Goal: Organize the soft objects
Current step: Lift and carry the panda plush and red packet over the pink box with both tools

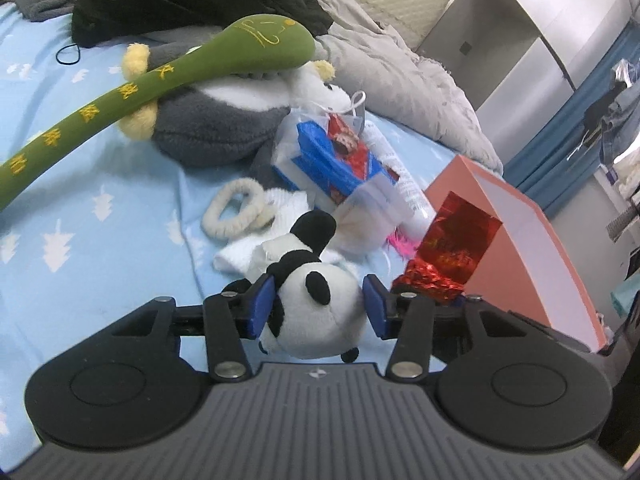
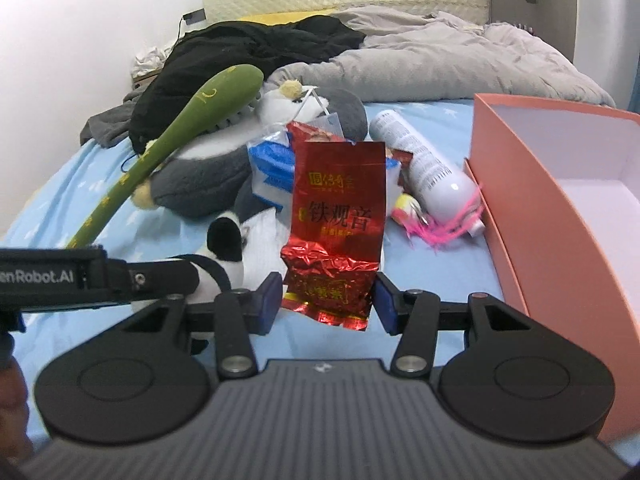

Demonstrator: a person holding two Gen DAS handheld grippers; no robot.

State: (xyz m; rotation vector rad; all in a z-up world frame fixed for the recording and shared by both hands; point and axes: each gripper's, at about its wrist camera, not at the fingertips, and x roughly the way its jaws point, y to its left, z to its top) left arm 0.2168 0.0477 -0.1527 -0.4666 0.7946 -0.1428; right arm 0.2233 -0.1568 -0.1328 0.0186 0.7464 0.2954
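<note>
I held the left gripper (image 1: 319,307) clamped on the panda plush (image 1: 320,312) and the right gripper (image 2: 326,300) apparently clamped on the red foil packet (image 2: 336,232), both above the bed (image 1: 100,208). Each needed steady pressure during transfer toward the pink box (image 2: 560,184).

A small black-and-white panda plush (image 1: 316,312) hangs clamped by its head, body trailing toward the pink open box (image 1: 532,240). Left of that box, a crumpled red foil tea packet (image 2: 334,236) stands upright, gripped at its base.
</note>
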